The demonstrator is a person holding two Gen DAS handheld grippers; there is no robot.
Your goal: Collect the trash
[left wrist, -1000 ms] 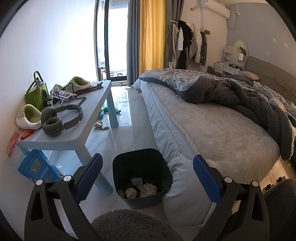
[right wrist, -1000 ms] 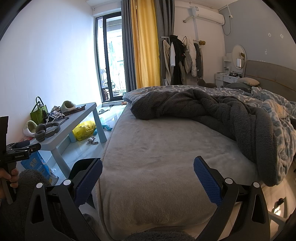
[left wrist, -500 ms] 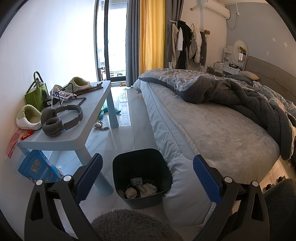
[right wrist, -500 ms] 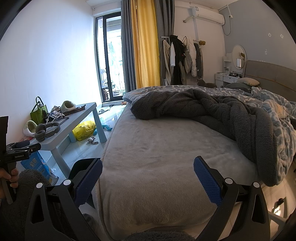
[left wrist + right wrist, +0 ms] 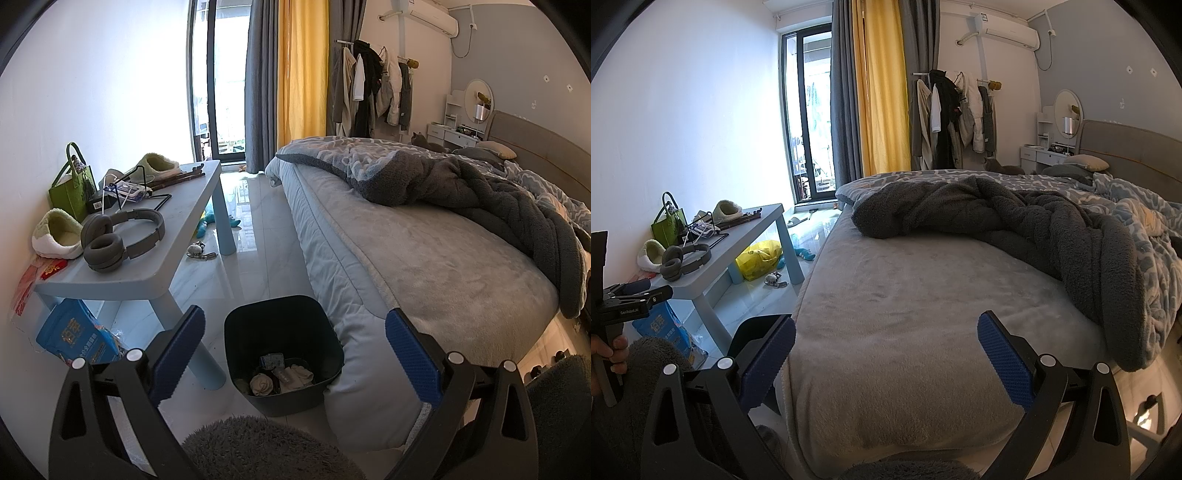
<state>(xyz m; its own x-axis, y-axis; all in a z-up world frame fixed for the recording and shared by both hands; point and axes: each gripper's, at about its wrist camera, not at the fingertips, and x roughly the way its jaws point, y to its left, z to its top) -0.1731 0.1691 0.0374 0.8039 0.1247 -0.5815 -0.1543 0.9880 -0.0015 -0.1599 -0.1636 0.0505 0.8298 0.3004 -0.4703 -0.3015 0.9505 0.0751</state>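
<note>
A black trash bin stands on the floor between the blue table and the bed, holding crumpled tissues and a small wrapper. My left gripper hangs open just above and in front of the bin, nothing between its blue pads. My right gripper is open too, held over the bed's near corner, with nothing in it. In the right wrist view the bin shows only as a dark rim behind the left finger. A yellow plastic bag lies on the floor under the table.
A low blue table carries headphones, slippers and a green bag. A blue packet leans under it. The bed with a grey blanket fills the right. Small items lie on the tiled floor. A hand holds the other gripper's handle.
</note>
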